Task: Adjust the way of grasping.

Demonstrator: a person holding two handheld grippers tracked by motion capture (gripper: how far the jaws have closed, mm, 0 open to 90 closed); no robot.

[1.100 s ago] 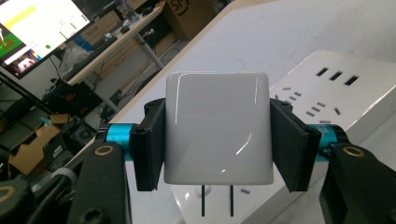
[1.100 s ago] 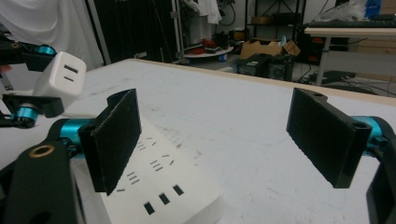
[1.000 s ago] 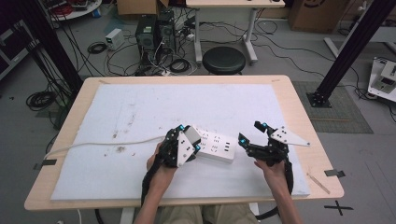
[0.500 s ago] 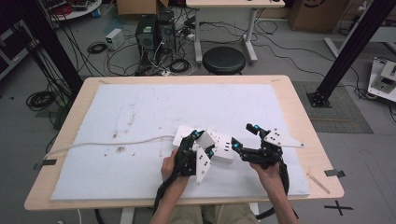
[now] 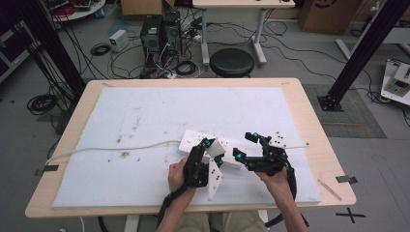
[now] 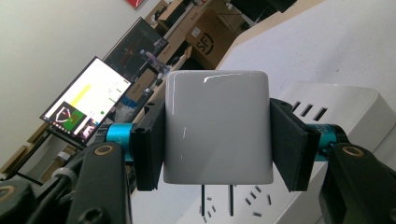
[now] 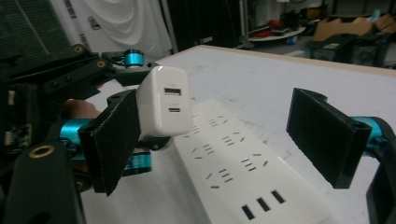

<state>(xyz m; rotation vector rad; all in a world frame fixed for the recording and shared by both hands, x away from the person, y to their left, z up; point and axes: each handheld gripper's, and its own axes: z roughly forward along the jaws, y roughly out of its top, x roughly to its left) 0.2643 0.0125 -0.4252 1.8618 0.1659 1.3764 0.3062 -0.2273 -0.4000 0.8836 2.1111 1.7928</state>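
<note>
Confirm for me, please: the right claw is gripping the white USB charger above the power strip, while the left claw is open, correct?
The sides are swapped. The left claw grips the white USB charger above the power strip, as the left gripper view shows; the right claw is open.

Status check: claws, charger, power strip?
Left claw shut on charger, prongs just above power strip, not plugged in. Right claw open, beside the charger. Nothing blocking the sockets.
</note>
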